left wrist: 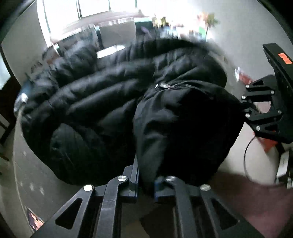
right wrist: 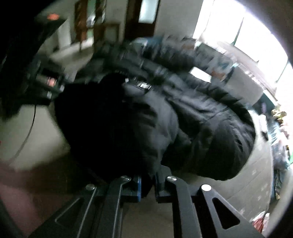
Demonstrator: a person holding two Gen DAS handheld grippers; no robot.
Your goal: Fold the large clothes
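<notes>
A large black quilted puffer jacket (left wrist: pixel 113 95) hangs bunched in front of both cameras, a metal zipper pull (left wrist: pixel 163 85) near its middle. My left gripper (left wrist: pixel 145 180) is shut on a fold of the jacket's dark lining. My right gripper (right wrist: pixel 147 184) is shut on another fold of the same jacket (right wrist: pixel 210 117). The right gripper also shows at the right edge of the left wrist view (left wrist: pixel 245 109), its fingers at the jacket's side. The left gripper shows blurred at the left of the right wrist view (right wrist: pixel 53 87). Both views are motion-blurred.
A pale floor or surface (left wrist: pixel 27 155) lies below the jacket. Bright windows (left wrist: pixel 95 11) and grey furniture (left wrist: pixel 117 34) stand behind. A black cable (left wrist: pixel 246 159) hangs at the right. Cluttered items (right wrist: pixel 280 146) line the right wall. A dark door (right wrist: pixel 141 20) stands behind.
</notes>
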